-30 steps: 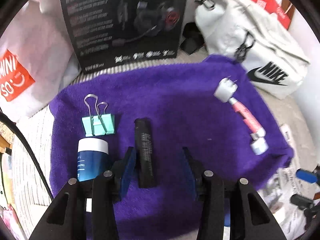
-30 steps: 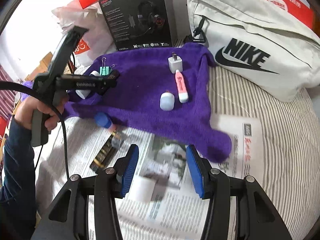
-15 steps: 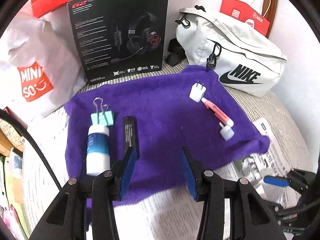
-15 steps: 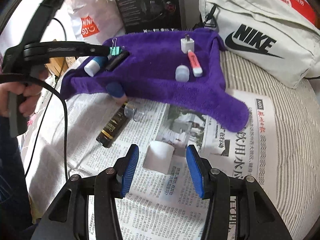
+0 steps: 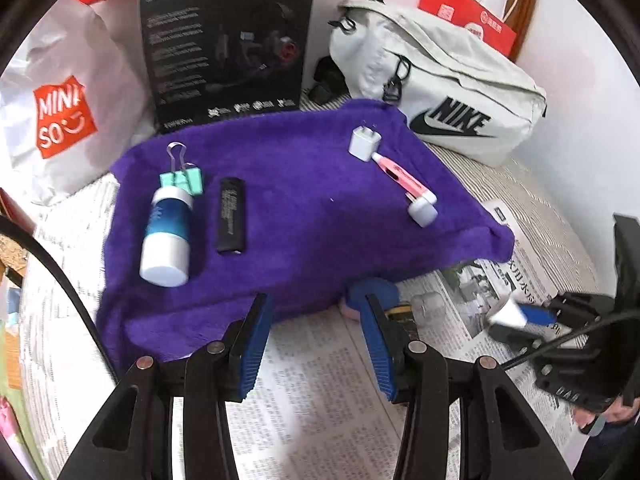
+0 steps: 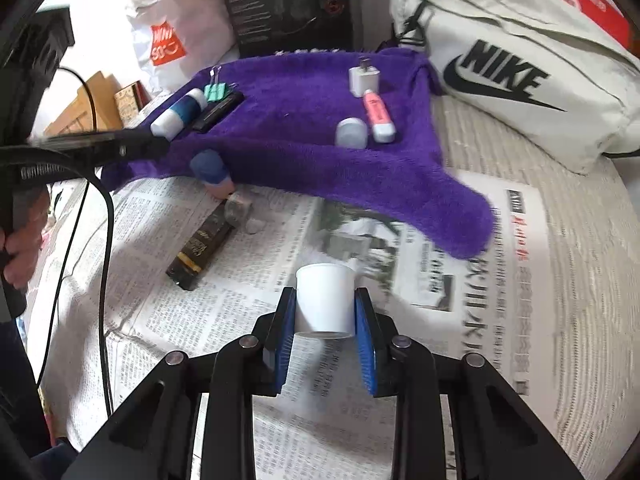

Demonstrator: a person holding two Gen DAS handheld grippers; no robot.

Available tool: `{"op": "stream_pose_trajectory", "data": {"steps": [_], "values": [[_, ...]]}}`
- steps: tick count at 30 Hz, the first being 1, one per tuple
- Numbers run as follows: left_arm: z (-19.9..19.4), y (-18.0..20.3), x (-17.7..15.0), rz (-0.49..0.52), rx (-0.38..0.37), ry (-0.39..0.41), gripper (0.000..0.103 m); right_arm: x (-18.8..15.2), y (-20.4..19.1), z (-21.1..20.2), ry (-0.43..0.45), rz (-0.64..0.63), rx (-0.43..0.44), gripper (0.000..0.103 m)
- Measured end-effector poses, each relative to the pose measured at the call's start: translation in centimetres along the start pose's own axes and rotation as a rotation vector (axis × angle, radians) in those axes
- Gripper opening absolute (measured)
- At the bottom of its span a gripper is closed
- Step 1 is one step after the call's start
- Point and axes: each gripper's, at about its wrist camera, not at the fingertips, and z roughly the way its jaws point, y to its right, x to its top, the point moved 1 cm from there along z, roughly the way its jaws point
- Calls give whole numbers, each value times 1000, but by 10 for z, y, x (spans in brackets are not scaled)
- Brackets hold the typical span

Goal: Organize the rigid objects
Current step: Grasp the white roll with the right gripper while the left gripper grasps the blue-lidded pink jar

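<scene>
A small white cup (image 6: 325, 300) stands upside down on the newspaper (image 6: 460, 320). My right gripper (image 6: 325, 320) has it between its blue pads, and the jaws are closing with both pads against the cup's sides. My left gripper (image 5: 316, 344) hangs open and empty over the newspaper at the near edge of the purple towel (image 5: 300, 200). On the towel lie a blue-and-white bottle (image 5: 166, 236), a teal binder clip (image 5: 184, 180), a black stick (image 5: 231, 216), a white charger plug (image 5: 363, 144), a pink highlighter (image 5: 400, 176) and a white cap (image 5: 422, 212).
A black-and-gold box (image 6: 202, 248), a blue-capped item (image 6: 208, 168) and a clear cap (image 6: 240, 206) lie on the newspaper by the towel's edge. A white Nike bag (image 6: 500, 72), a black headset box (image 5: 228, 40) and a Miniso bag (image 5: 60, 112) stand behind the towel.
My left gripper drew back from over the towel to the newspaper, still open. My right gripper sank over the white cup, and its jaws narrowed onto it.
</scene>
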Motion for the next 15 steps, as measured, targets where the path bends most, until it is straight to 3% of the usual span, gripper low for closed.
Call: {"op": "stream_pose_trajectory", "data": {"steps": [15], "values": [[32,39,-3,62,-6,-54,44,-3,42,-24,26,68,-66,28]]}}
